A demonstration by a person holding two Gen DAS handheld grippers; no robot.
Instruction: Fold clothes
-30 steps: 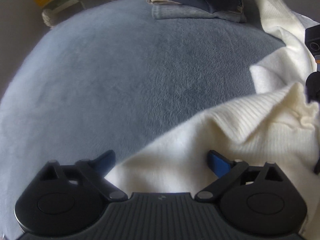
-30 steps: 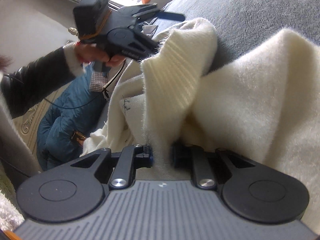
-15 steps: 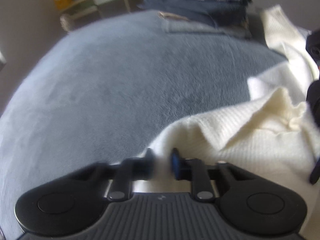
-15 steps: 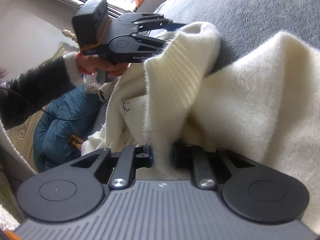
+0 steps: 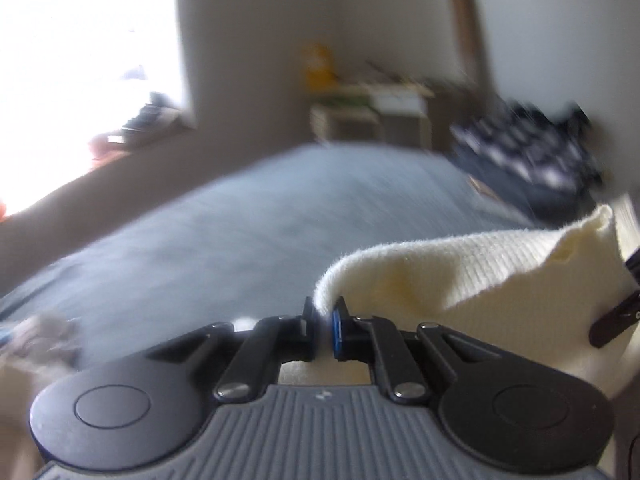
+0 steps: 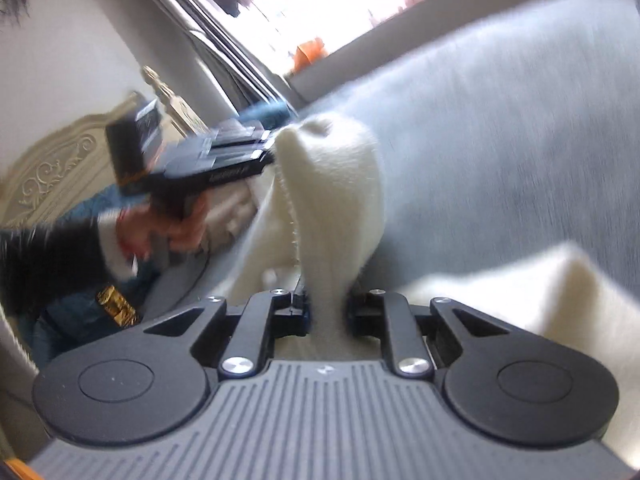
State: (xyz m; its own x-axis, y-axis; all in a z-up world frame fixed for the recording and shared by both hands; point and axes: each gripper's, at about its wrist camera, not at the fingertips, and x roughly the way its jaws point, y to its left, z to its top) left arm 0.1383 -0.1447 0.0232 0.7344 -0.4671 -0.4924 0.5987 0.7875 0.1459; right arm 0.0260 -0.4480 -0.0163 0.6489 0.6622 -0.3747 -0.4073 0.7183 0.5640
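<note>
Since the earlier frame, the left gripper (image 5: pixel 324 322) had snapped from wide open to clamped on a corner of the cream sweater (image 5: pixel 480 280) and swung up and away, so that its view had lifted from the grey blanket (image 5: pixel 280 216) toward the blurred room beyond. Its jaws were pinched tight on a thin fold of the ribbed edge, which stood up between them and ran off to the right. Across the garment, the right gripper (image 6: pixel 326 312) was clenched on a thicker bunch of knit, its jaws easing slightly tighter, with cloth plainly pressed between them. Most of the sweater hung raised between the two grippers, while another part lay on the blanket at the lower right of the right wrist view. It looked soft, light and limp, likely to sag and stretch between the grips rather than hold a line; the ribbed hem or a seam seemed the surest places to take hold. From the right wrist view, the left hand (image 6: pixel 176 224) held its tool roughly level with the fingers aimed at the sweater's peak, and both grippers pointed gently downward.
</note>
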